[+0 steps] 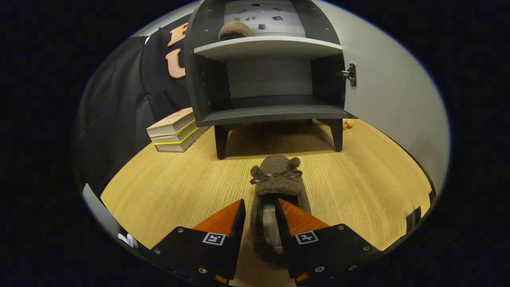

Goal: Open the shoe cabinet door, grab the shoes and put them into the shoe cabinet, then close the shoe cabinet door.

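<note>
**Slipper in the jaws, cabinet dead ahead at 12 o'clock**

Straight ahead, the shoe cabinet [267, 71] stands open, its door [392, 91] swung wide toward 2 o'clock; 1 slipper [236, 30] already sits on the upper shelf [267, 47], and the lower shelf [275, 113] looks bare. The wooden floor [167, 179] between leaves free room; a stack of books [175, 130] lies aside at 10 o'clock. The second slipper [277, 181] points its long axis at 12 o'clock, toe forward. The gripper [259, 207] has its jaws narrowed around 1 side wall of the heel, seemingly pinching it.
</note>
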{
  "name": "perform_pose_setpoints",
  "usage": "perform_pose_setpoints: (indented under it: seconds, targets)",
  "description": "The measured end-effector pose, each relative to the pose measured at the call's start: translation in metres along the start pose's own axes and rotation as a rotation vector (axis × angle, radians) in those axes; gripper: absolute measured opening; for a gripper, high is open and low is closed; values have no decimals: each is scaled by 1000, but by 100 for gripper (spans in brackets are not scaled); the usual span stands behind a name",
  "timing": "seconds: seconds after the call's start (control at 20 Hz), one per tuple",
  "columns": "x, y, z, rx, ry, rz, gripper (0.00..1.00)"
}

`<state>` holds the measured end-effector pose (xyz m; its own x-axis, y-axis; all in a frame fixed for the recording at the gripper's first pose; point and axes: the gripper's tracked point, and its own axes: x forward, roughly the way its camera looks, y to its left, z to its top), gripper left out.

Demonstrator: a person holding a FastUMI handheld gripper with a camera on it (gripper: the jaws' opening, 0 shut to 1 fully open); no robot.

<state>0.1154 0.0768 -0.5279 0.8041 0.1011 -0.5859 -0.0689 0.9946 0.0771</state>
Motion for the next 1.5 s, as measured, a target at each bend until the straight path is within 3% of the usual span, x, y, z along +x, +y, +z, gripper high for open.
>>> perform_pose_setpoints:
  seconds: [0.35,0.5,0.85,1.5]
  targets:
    - [37,4,-2,-41,20,3,32]
    - [48,1,8,-10,0,-1,14]
    - [40,-1,31,10,23,11,5]
    - [-80,3,242,-56,-212,-19,5]
